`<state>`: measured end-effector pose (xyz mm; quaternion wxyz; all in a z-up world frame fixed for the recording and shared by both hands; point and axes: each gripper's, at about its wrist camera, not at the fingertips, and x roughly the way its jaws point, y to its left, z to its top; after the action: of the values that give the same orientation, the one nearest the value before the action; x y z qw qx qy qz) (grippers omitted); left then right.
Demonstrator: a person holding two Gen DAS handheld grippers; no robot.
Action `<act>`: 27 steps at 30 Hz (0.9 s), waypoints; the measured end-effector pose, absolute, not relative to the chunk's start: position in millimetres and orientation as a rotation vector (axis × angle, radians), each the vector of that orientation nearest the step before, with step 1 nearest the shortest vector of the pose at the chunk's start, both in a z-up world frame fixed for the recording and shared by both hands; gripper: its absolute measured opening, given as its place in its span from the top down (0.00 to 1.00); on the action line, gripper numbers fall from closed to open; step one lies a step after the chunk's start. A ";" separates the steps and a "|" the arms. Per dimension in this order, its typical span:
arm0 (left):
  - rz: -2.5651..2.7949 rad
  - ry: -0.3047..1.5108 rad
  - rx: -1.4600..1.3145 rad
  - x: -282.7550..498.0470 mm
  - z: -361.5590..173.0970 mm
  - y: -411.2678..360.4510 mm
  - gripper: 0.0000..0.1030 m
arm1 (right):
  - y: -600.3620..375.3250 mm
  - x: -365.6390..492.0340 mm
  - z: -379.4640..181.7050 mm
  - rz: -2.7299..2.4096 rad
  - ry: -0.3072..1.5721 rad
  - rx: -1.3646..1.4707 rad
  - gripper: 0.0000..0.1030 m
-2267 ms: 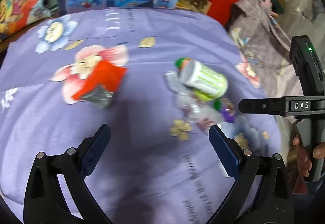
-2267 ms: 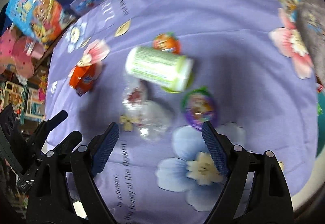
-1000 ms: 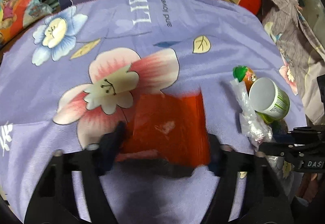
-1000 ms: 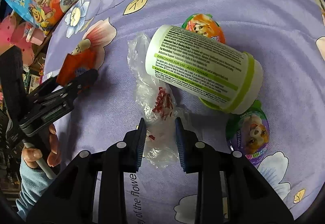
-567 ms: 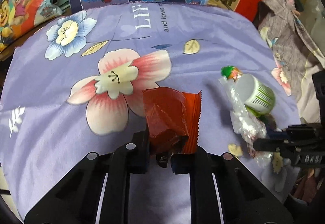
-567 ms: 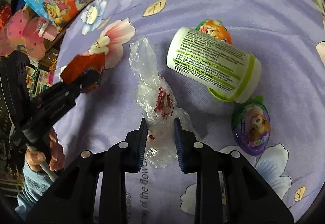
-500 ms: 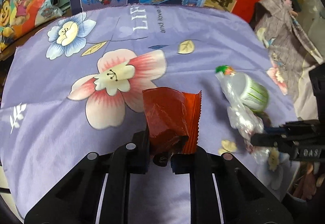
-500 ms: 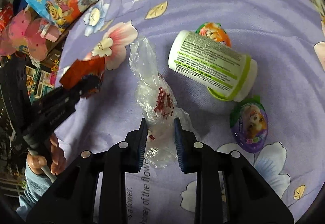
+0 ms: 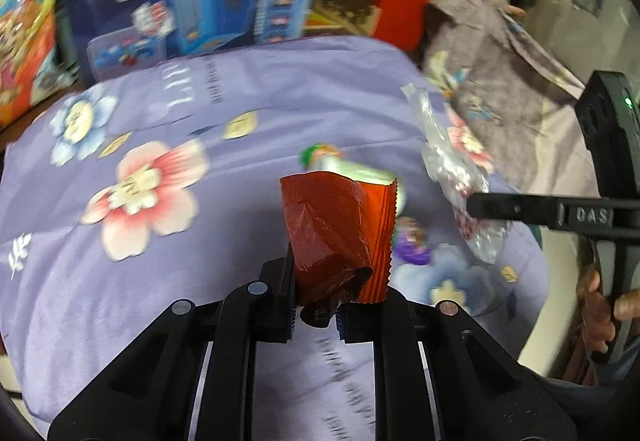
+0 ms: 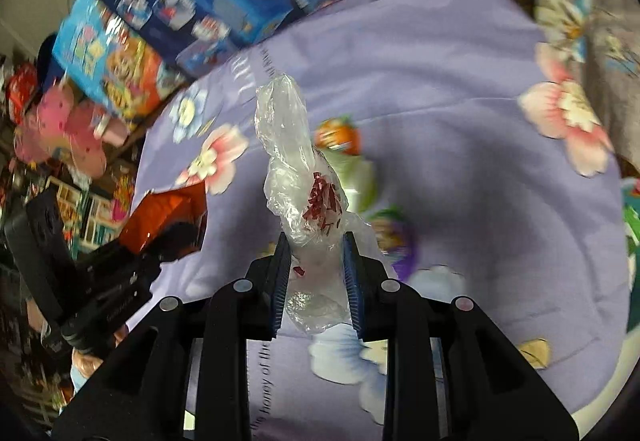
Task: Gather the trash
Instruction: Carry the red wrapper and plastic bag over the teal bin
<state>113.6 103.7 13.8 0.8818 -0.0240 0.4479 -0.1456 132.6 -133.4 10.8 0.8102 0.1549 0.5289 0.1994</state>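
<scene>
Left gripper (image 9: 316, 311) is clamped on the red wrapper (image 9: 338, 237), which stands up from its jaws, clear of the purple cloth (image 9: 120, 301). Right gripper (image 10: 316, 273) pinches the clear plastic bag (image 10: 298, 177), whose long axis runs forward along the fingers. Both pieces are airborne, each directly ahead of its holder. Remaining items, a green-banded bottle (image 10: 360, 173) and two toy eggs (image 10: 338, 137), lie near the cloth's middle, closer to the right gripper. No bin shows, so the drop direction cannot be told.
</scene>
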 end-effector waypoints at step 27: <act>-0.679 1.011 0.207 118.5 2.1 -178.2 0.85 | -399.1 72.7 -13.9 0.136 0.991 0.647 0.75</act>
<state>118.5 -178.2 2.1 0.8152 0.0969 0.4739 -0.3185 72.7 -399.1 -13.9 0.8278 0.3047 0.4667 0.0640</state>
